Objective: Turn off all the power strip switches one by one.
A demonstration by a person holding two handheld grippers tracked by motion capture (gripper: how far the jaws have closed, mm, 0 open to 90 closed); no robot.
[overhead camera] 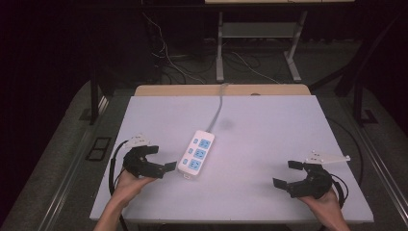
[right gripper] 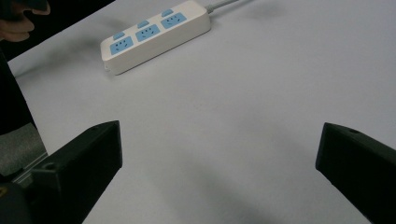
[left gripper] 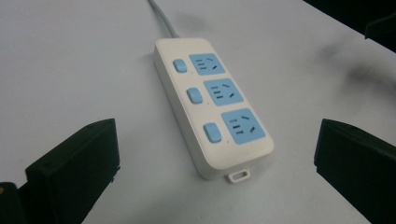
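Observation:
A white power strip (overhead camera: 197, 152) with three blue sockets and three blue switches lies flat left of the table's middle. Its grey cable (overhead camera: 219, 108) runs off the far edge. My left gripper (overhead camera: 161, 159) is open just left of the strip's near end, jaws pointing at it, nothing between them. In the left gripper view the strip (left gripper: 215, 107) lies close ahead between the wide-apart jaws of this gripper (left gripper: 217, 140). My right gripper (overhead camera: 287, 174) stands open near the front right of the table, well away from the strip (right gripper: 154, 35), and this gripper (right gripper: 219, 144) holds nothing.
The pale table top (overhead camera: 269, 125) has a wooden strip (overhead camera: 192, 90) along its far edge. Behind it, loose cables (overhead camera: 168, 62) and a grey desk frame (overhead camera: 260, 33) stand on the dark floor. A faint dark smudge (overhead camera: 226, 124) marks the table near the cable.

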